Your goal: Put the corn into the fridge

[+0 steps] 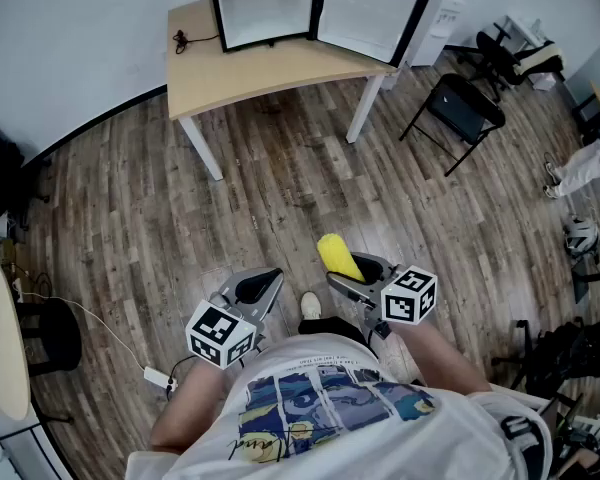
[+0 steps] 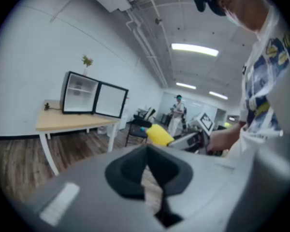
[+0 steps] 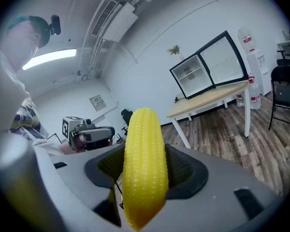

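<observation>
Yellow plastic corn cob (image 3: 144,163) clamped lengthwise between jaws of right gripper (image 1: 352,271), tip pointing ahead, probably for easy push onto shelf. Left gripper (image 1: 263,286) empty, jaws together. Small black fridge (image 1: 268,6) stands open on light wooden table (image 1: 280,73), well apart from corn.

- The worktop (image 1: 270,73) stands at the far end of the floor (image 1: 280,178), against the wall;
- the fridge (image 1: 265,8) sits on the worktop towards its back edge, with its door (image 1: 370,13) swung out to the right;
- a folding chair (image 1: 460,108) stands right of the worktop, near its leg;
- the corn (image 1: 338,256) lies between the jaws of the right gripper (image 1: 358,271), jutting forward towards the worktop;
- the left gripper (image 1: 265,284) is beside it on the left, both well apart from the worktop; a shoe (image 1: 310,306) is on the floor between them.
</observation>
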The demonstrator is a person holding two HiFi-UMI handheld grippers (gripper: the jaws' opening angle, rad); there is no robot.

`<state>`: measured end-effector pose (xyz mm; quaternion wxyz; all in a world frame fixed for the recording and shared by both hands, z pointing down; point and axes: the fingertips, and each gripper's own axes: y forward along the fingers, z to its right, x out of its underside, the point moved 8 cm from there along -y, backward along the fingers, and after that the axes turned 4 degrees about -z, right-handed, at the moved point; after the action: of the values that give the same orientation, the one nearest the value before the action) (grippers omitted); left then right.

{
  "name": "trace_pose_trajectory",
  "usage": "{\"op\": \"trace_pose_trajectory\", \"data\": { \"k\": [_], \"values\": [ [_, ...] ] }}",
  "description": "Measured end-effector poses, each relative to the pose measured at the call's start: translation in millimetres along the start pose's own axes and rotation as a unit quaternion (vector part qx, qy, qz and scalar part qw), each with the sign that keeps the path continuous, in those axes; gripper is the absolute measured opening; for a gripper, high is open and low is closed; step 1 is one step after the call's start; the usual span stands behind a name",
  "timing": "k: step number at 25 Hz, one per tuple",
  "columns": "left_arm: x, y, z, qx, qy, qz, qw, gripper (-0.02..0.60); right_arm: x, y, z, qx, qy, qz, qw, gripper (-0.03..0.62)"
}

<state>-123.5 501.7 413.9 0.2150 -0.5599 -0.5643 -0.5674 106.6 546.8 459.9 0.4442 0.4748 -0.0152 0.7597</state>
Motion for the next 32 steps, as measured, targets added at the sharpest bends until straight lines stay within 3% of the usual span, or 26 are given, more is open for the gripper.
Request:
{"op": "trace_pose_trajectory", "data": {
  "k": [6,10,14,21,29,32],
  "values": [
    [-24,56,-9,-0.018,-0.013,-0.001,0.9997,0.009,-39,-9,57,-0.026,-0.017,-0.002,1.000,0.250],
    [-35,79,-19,-0.019,-0.024,-0.004,0.9995,0.009,-58,-6,89,-0.016,-0.015,-0.005,1.000,0.250],
    [-42,82,-45,-0.025,-0.004,-0.018,0.9995,0.009,-79,14,109,-0.001,-0.021,-0.008,1.000,0.250],
    [-56,94,-141,-0.014,0.003,-0.013,0.9998,0.009,-135,74,132,0.053,-0.053,-0.032,0.997,0.250],
    [-117,98,-265,0.065,0.054,-0.017,0.9963,0.009,-220,155,154,0.125,-0.057,-0.031,0.990,0.250],
    [-133,89,-315,0.087,0.037,-0.010,0.9954,0.009,-252,189,164,0.144,-0.063,-0.027,0.987,0.250]
  ]
}}
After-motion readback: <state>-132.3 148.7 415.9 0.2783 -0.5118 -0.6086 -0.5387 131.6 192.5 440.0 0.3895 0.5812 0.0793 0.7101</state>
